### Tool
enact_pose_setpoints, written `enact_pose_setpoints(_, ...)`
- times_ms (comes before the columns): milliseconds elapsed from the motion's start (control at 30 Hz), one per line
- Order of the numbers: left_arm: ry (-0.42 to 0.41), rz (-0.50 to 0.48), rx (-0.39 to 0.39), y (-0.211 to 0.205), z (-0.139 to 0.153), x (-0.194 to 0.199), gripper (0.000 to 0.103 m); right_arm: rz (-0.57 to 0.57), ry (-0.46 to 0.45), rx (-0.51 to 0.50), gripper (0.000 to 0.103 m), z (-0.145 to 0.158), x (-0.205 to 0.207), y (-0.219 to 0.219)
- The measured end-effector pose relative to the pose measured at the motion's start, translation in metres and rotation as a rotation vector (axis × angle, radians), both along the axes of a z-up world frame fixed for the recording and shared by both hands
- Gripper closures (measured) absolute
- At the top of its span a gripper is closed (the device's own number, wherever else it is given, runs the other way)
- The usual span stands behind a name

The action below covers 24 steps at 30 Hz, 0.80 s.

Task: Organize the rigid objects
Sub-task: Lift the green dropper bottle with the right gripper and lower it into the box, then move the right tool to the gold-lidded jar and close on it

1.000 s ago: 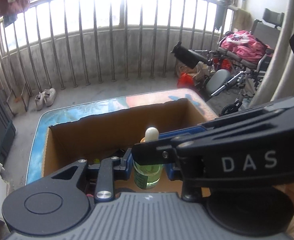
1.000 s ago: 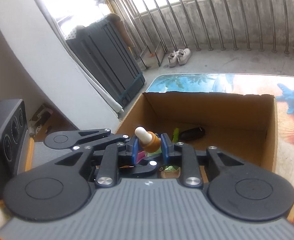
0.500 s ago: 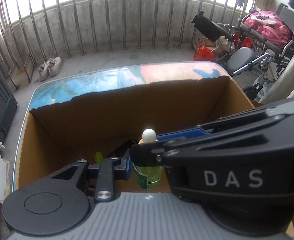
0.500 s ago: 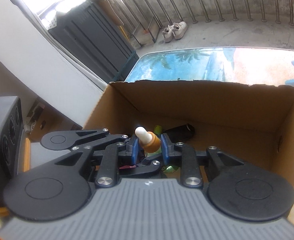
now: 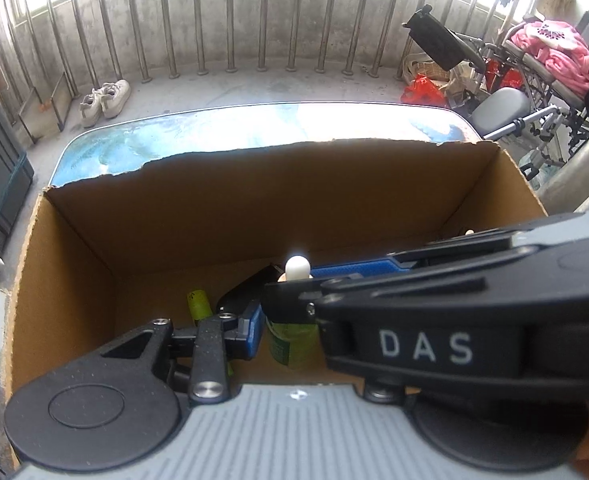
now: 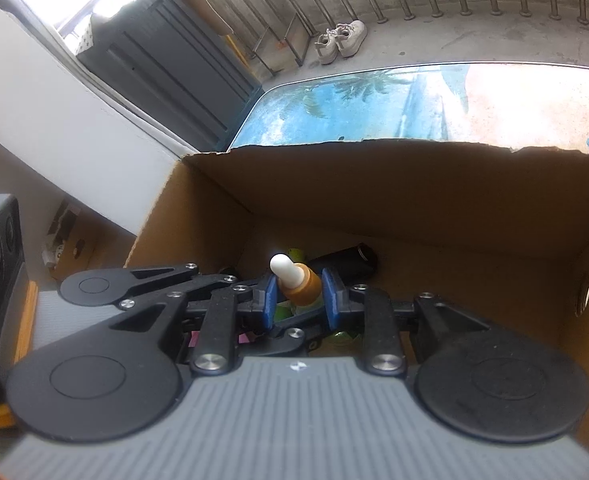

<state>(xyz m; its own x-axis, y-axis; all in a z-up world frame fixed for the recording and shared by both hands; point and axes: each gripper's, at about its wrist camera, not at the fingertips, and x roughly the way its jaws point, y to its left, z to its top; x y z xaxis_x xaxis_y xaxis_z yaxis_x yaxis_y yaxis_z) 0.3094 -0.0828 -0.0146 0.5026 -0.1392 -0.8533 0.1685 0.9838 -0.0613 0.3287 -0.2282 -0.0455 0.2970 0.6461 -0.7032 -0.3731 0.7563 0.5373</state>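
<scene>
Cardboard box [image 5: 74, 280]: open-topped, filled centre of both views, torn far rim, sat on blue printed table [image 5: 142, 144].
Dropper bottle [image 5: 292, 340]: green-labelled glass body, lower centre of left view; white bulb on amber collar, centre of right view; long axis roughly upright, bulb leaning toward upper left.
Left gripper [image 5: 290, 334]: clenched on bottle body, one blue pad visible at left, other side hidden behind right tool.
Right gripper [image 6: 297, 294]: clamped on amber collar, blue pads pressed on both sides.
Relation: bottle between both sets of tongs at once, left low on body, right high at neck; held above box floor, inside the walls by the look of it.
Box floor: black oblong item [image 6: 346, 262] and green tube [image 5: 198, 304] lying flat beyond bottle, toward upper centre.
Judged step: lowering bottle into box; free floor seemed to lie nearer than the black item.
Risk: bottle could tip off-axis if one grip let go first.
</scene>
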Motion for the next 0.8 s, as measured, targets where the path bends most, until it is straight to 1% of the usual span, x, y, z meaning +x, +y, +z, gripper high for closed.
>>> enact_pose_setpoints(133,-0.002,-0.005,0.004,0.001,0.001,-0.004,0.067,0.000,0.011,0.011,0.078,-0.001,0.001,-0.001)
enact_pose_setpoints(233,-0.011,-0.009,0.001,0.000,0.004,-0.007,0.057,-0.011,0.027,0.030,0.075,-0.002,0.001,-0.004)
enact_pose_setpoints(300,-0.026,-0.007,-0.009,0.000,0.007,-0.010,0.049,-0.019,0.023,0.040,0.074,0.001,0.000,-0.006)
enact_pose_setpoints(367,-0.051,-0.006,-0.011,0.000,0.012,-0.014,0.044,-0.026,0.015,0.055,0.071,0.006,-0.003,-0.009)
enact_pose_setpoints(433,-0.077,-0.010,-0.009,-0.001,0.017,-0.019,0.042,-0.034,0.004,0.073,0.070,0.013,-0.008,-0.013)
enact_pose_setpoints(533,-0.118,-0.020,-0.003,-0.003,0.027,-0.028,0.039,-0.053,-0.016,0.082,0.061,0.025,-0.017,-0.020)
enact_pose_setpoints(633,-0.175,-0.030,-0.002,-0.006,0.042,-0.040,0.032,-0.075,-0.033,0.110,0.060,0.039,-0.033,-0.033)
enact_pose_setpoints(700,-0.207,-0.041,-0.016,-0.007,0.054,-0.050,0.028,-0.090,-0.051,0.137,0.059,0.050,-0.047,-0.044)
enact_pose_setpoints(800,-0.250,-0.057,-0.039,-0.007,0.071,-0.070,0.023,-0.119,-0.094,0.184,0.057,0.069,-0.077,-0.067)
